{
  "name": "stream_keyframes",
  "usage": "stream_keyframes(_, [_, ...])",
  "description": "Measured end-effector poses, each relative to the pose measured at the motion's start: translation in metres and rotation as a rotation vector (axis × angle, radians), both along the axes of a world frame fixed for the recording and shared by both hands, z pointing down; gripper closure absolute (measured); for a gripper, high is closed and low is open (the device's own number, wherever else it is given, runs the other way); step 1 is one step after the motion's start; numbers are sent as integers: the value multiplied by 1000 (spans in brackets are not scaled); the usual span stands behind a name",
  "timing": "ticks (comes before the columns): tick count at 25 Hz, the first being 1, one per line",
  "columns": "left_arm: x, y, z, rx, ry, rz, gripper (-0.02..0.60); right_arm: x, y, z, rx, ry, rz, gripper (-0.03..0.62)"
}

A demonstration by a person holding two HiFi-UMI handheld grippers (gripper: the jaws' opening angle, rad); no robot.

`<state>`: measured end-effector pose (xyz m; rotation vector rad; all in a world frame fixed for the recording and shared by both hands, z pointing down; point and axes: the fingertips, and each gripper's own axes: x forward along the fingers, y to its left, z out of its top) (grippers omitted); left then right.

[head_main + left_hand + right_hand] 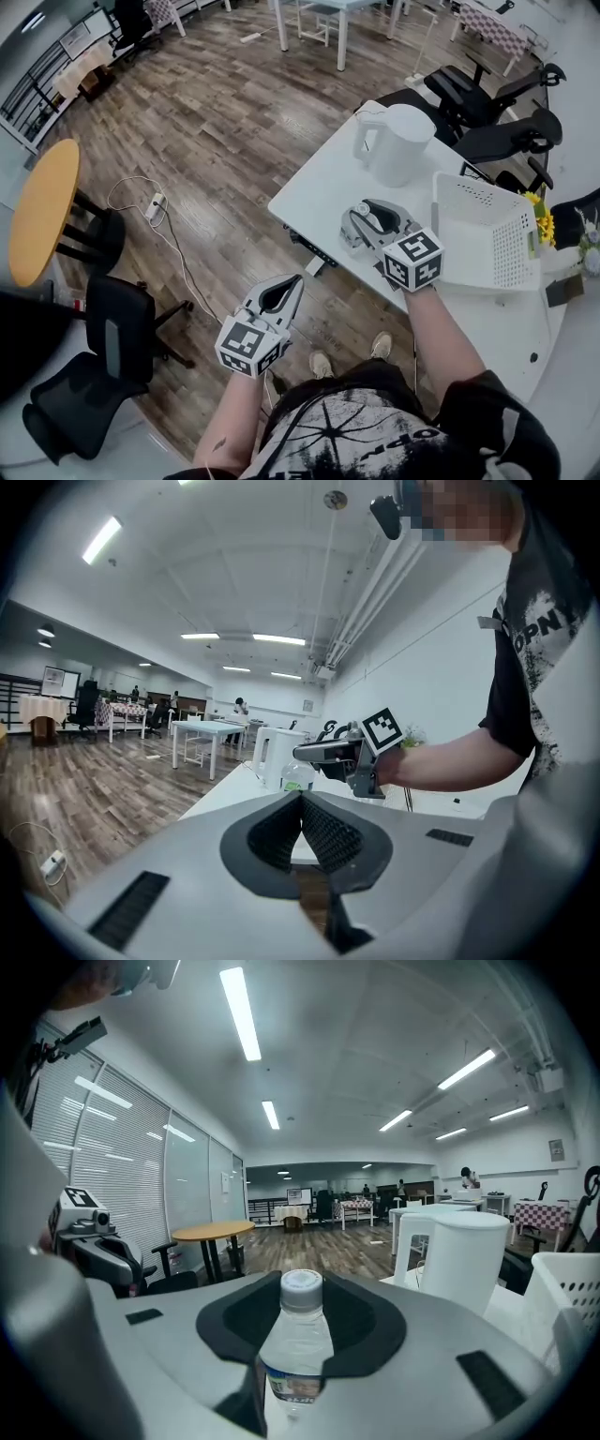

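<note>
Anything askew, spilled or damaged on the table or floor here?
Nothing stands out. The capped water bottle is upright between the fingers of the right gripper; the kettle and basket sit upright on the white table. Only a power strip and cable lie on the floor.

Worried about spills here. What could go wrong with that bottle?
The right gripper holds the clear water bottle low between its jaws; it may tip or slip. It is near the table's front edge, so it could drop to the floor. The kettle stands close; a swing might hit it.
</note>
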<state>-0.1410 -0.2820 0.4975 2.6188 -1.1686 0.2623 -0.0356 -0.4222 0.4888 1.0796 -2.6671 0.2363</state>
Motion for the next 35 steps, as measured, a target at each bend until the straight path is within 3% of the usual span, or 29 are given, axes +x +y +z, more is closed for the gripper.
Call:
stream_keyframes(13, [-3, -1, 14, -34, 5, 3, 572, 3, -3, 16, 43, -10, 28, 444])
stream_keyframes(27, [1, 5, 0, 6, 2, 2, 572, -1, -2, 18, 16, 75, 1, 437])
stream_keyframes(35, [-3, 13, -21, 65, -3, -10, 572, -3, 19, -24, 129, 72, -14, 402])
